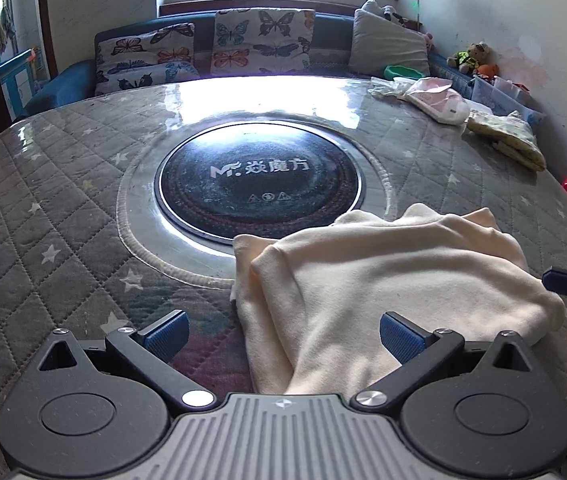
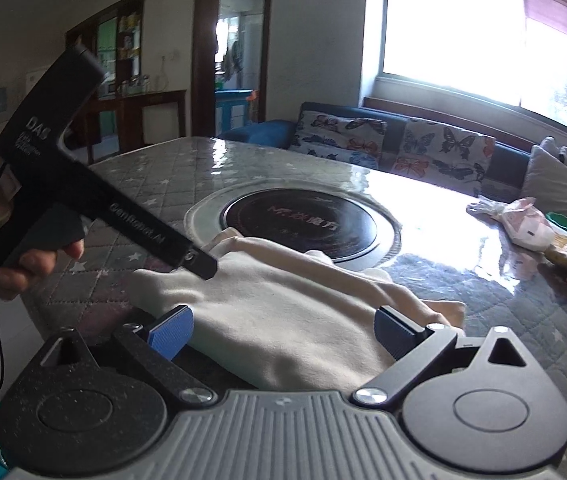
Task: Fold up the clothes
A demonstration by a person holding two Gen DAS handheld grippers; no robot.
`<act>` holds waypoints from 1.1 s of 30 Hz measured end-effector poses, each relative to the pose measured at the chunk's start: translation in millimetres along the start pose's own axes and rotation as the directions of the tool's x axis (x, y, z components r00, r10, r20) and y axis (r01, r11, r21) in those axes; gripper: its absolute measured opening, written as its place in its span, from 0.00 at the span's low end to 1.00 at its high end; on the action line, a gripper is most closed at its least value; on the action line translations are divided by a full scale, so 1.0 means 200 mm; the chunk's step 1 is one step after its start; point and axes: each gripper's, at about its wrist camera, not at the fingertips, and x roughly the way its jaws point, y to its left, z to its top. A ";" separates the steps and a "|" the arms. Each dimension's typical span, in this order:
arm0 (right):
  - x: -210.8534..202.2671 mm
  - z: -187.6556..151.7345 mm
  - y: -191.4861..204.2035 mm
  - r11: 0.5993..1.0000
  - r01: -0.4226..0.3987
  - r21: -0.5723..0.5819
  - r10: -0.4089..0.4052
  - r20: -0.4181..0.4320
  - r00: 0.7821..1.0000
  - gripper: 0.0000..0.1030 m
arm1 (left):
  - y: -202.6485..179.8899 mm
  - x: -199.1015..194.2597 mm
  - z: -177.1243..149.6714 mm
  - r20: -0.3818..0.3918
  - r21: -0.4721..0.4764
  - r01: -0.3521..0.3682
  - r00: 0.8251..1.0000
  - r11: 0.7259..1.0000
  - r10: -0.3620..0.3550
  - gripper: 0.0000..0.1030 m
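Cloth (image 1: 399, 280) lies at the near edge of the desk (image 1: 63, 208), cream in colour, with its far edge lapping onto the dark round hob (image 1: 259, 184) set in the middle. It is doubled over in at least two layers: a lower layer shows along its left side under a top flap, and in the right wrist view a further layer peeps out on the right. The bundle is lumpy and its edges do not line up, so I judge it partly folded, not a neat finished stack. Whether more folds are wanted, or only a squaring-up, the pictures do not settle.

The left tool (image 1: 283, 334) hovers just over the near left part of the cloth, jaws wide apart, gripping nothing; the cloth passes under its right finger. The right tool (image 2: 283, 334) likewise stands apart over the near right part of the cloth, empty. In the right wrist view the left tool's tip reaches to the top of the bundle, though touch cannot be told for sure, with a hand (image 2: 23, 256) on its grip.

At the far right of the desk rest a pink-and-white bundle (image 1: 439, 100) and a folded yellowish floral piece (image 1: 511, 140). These may be clothes already dealt with or waiting; I cannot tell which.
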 end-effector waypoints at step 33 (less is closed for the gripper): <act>0.33 0.11 0.17 0.952 -0.307 -0.013 0.305 -0.071 0.950 0.14 | 0.38 0.13 0.02 -0.077 -0.569 0.157 0.967 0.807 -0.242 1.00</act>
